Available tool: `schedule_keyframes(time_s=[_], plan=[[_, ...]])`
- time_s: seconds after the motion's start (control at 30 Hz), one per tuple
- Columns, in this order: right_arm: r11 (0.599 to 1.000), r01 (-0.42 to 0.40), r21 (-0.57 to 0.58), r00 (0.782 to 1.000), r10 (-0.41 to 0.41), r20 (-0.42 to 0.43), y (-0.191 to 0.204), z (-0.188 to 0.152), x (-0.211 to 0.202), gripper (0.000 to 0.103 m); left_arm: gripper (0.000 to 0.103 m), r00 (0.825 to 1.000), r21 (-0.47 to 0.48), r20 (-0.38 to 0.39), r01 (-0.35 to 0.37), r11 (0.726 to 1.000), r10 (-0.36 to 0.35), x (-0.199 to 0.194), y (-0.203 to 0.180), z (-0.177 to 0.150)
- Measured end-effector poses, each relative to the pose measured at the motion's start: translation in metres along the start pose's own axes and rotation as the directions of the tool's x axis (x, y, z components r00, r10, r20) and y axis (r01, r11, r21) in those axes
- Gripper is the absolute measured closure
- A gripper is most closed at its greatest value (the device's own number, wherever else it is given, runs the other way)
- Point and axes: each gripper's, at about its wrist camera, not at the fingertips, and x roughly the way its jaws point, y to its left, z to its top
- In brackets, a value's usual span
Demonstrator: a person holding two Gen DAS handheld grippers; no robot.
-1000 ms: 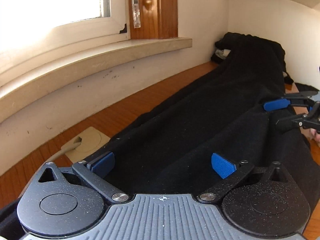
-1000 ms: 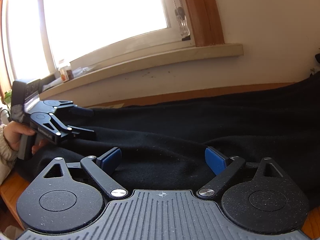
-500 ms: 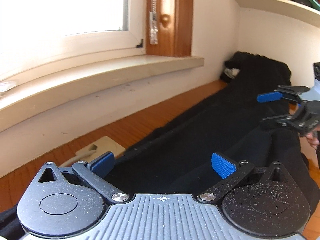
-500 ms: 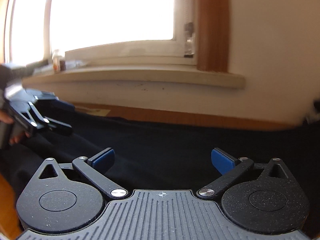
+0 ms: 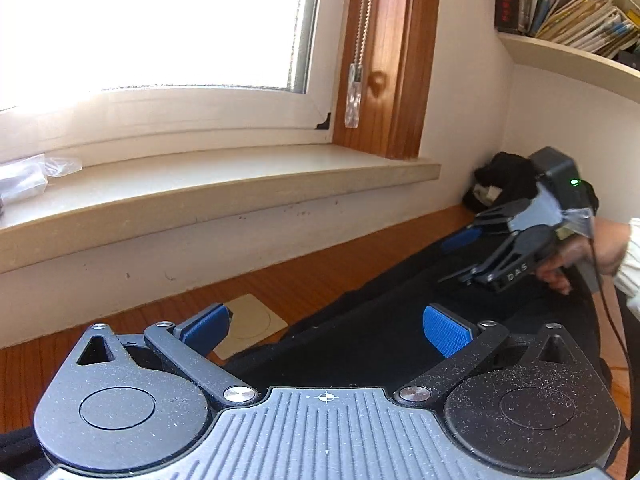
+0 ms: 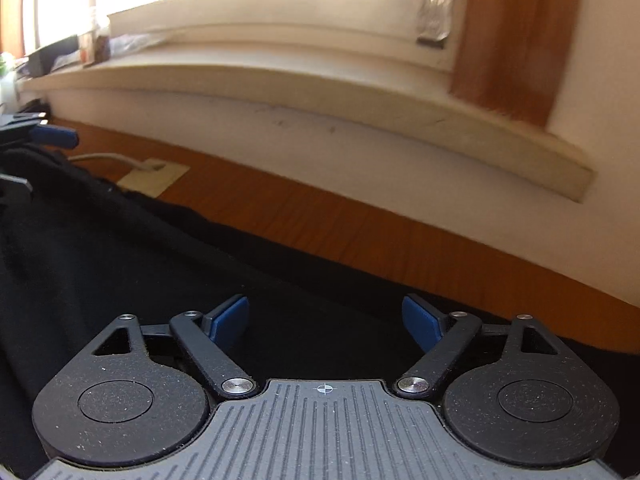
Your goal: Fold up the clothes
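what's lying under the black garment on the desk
The black garment rests on a wooden desktop, bare along its window side. It overlaps one corner of a beige cable plate. Whatever else sits beneath the cloth is covered.

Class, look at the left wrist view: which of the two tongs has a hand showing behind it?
The right tongs, reaching over the black garment near the corner; a hand grips them. The left tongs show no hand.

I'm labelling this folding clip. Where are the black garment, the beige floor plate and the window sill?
black garment [image 5: 380, 332], left wrist view, flat middle of the cloth.
beige floor plate [image 5: 256, 322], left wrist view, its top face.
window sill [image 5: 224, 184], left wrist view, its top surface.
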Motion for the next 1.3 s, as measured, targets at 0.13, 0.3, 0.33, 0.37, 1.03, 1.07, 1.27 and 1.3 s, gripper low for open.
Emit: schedule_keyframes(time_s=[0.13,0.3,0.33,0.37,1.03,1.07,1.27,1.3], plan=[[0.996,-0.082,-0.019,0.996,0.082,-0.018,-0.001,0.0,0.005,0.047,0.0,1.0,0.008,-0.002,-0.003,1.0,0.003,-0.002,-0.002,0.001],[0.995,-0.055,-0.084,0.998,0.056,0.004,0.016,0.005,-0.005,0.097,0.0,1.0,0.014,-0.003,-0.009,1.0,0.009,-0.003,-0.004,0.001],[0.995,-0.044,-0.093,0.999,0.045,0.016,0.019,0.005,-0.008,0.097,0.0,1.0,0.017,-0.003,-0.01,1.0,0.01,-0.004,-0.004,0.001],[0.994,-0.029,-0.104,0.999,0.032,0.033,0.021,0.007,-0.011,0.098,0.0,1.0,0.02,-0.001,-0.01,1.0,0.01,-0.005,-0.005,0.001],[0.948,0.3,-0.101,0.943,-0.279,0.183,0.032,0.013,-0.044,0.055,0.0,0.999,0.083,-0.04,0.028,0.996,-0.025,-0.01,-0.024,0.0],[0.951,0.296,-0.088,0.944,-0.277,0.179,0.032,0.004,-0.055,0.051,0.0,0.999,0.092,-0.045,0.031,0.995,-0.026,-0.009,-0.027,0.0],[0.952,0.306,-0.008,0.944,-0.302,0.134,0.055,-0.071,-0.111,0.042,0.0,0.997,0.168,-0.079,0.04,0.985,-0.027,-0.004,-0.04,-0.006],[0.953,0.302,0.018,0.944,-0.302,0.133,0.06,-0.084,-0.12,0.042,0.0,0.996,0.177,-0.088,0.037,0.983,-0.022,-0.002,-0.041,-0.007]])
